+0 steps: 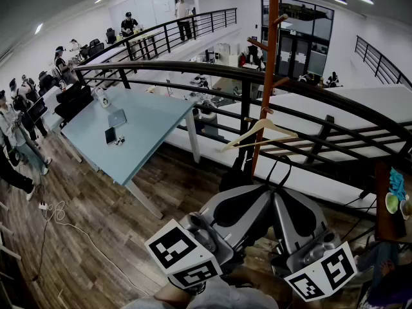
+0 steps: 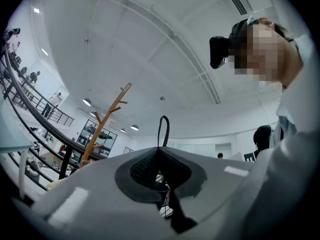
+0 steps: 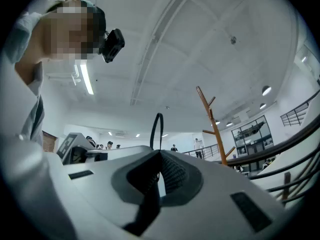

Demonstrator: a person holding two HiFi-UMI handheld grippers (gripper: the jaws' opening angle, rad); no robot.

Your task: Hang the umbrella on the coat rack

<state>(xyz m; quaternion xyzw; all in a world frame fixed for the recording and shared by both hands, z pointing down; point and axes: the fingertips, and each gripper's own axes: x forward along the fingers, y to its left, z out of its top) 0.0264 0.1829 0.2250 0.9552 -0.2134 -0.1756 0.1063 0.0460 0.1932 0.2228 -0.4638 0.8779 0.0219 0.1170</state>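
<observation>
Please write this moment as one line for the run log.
left tongs: shut on black strap loop | right tongs: shut on it | coat rack: ahead, loop not hung

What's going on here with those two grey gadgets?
A person holds a gripper in each hand. The left gripper and right gripper are both shut on a black strap loop, in front of the wooden coat rack. The loop isn't on a peg yet; a wooden hanger hangs there.

Hanger (image 1: pixel 244 134) hangs on coat rack (image 1: pixel 271 56), right of table (image 1: pixel 154 127).
</observation>
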